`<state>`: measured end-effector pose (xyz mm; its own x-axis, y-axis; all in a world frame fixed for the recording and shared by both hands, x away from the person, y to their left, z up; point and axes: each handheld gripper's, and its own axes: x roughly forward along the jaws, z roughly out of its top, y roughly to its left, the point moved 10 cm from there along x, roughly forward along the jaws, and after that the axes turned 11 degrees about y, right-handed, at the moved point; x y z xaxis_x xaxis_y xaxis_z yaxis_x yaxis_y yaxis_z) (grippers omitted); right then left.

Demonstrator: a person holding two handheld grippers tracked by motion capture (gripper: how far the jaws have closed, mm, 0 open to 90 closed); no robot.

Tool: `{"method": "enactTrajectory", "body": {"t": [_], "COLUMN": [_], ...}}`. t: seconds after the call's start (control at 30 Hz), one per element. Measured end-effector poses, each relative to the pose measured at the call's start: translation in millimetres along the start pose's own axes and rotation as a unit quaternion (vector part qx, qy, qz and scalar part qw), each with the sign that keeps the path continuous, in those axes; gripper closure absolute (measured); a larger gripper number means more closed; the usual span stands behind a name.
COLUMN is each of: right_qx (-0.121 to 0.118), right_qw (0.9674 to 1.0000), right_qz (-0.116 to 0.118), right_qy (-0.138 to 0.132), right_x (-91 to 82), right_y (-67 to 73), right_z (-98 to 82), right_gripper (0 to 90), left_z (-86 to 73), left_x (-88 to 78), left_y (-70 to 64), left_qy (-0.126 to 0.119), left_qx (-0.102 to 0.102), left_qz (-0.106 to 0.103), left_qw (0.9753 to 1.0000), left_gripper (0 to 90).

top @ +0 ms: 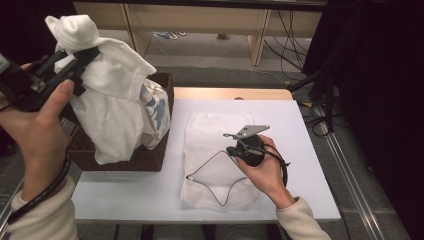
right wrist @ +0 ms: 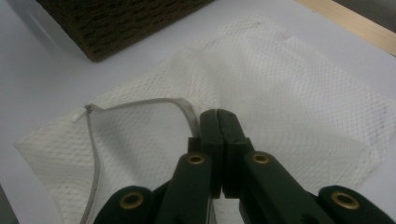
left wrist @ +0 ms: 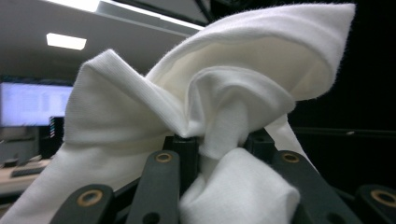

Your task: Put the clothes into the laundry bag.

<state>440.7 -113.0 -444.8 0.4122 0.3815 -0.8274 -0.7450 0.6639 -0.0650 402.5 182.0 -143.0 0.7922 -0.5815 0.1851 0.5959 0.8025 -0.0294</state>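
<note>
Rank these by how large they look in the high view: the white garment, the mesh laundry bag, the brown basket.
1. white garment, though it hangs nearer the camera
2. mesh laundry bag, looks about alike
3. brown basket, mostly hidden

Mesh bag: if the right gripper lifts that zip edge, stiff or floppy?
Likely floppy: the mesh bag lies flat and slightly rumpled on the table. Probably light, since its netting is thin and see-through. The right gripper, shut on the zip edge, would likely lift one layer, so the mouth gapes.
</note>
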Motion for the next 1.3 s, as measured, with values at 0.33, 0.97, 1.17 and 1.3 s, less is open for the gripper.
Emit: {"method": "enactTrajectory", "body": {"t": [0.33, 0.97, 1.17, 1.3], "right_qx": [0.031, 0.024, 0.040, 0.026], "right_qw": [0.9994, 0.9996, 0.9991, 0.9994], "right_qz": [0.013, 0.006, 0.010, 0.007], "right_qy": [0.010, -0.015, -0.012, -0.021], "right_x": [-2.3, -9.8, -11.5, -14.0], "right_y": [4.0, -4.1, -4.3, -5.3], "right_z": [-2.7, 1.3, -0.2, 1.6], "right_gripper": [90.0, 90.0, 90.0, 90.0], "left_z": [12.7, -251.2, -284.8, -302.4], "left_x": [-19.4, 28.4, 42.9, 54.3], "left_y": [-82.5, -182.2, -189.8, -192.6], "left_qy": [-0.007, 0.344, 0.383, 0.408], "left_qx": [-0.006, -0.006, -0.018, -0.010], "left_qz": [-0.144, -0.255, -0.261, -0.254], "left_qw": [0.9895, 0.9035, 0.8859, 0.8770], "left_gripper": [71.8, 71.3, 71.1, 70.8]}}
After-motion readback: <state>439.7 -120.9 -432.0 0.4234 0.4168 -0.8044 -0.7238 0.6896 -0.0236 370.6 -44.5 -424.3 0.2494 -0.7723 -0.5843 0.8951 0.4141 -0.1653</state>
